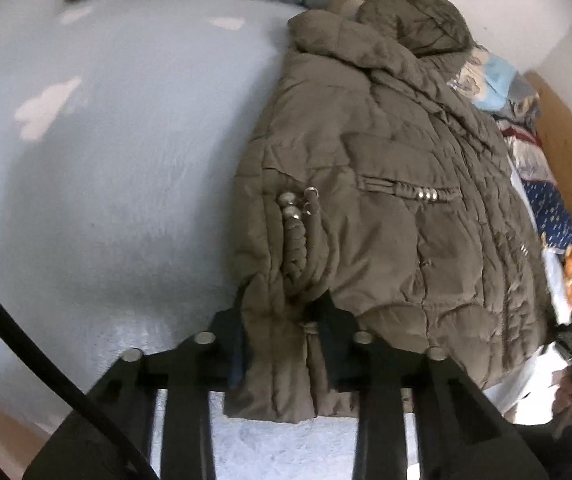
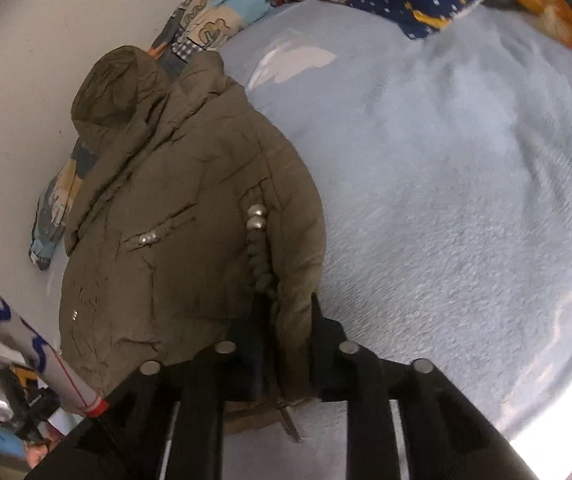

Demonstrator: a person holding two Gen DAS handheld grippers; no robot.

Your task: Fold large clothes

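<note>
Where jacket (image 1: 386,200) lies, bedding (image 1: 546,208) alongside

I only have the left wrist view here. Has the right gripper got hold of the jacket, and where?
Observer: Yes. The right gripper is shut on the jacket at its side edge, just below a braided cord with metal beads.
Operator: Anything loose near that grip?
Observer: A zip pull sticks out from the hem and lies on the blanket, just under the gripper.
</note>
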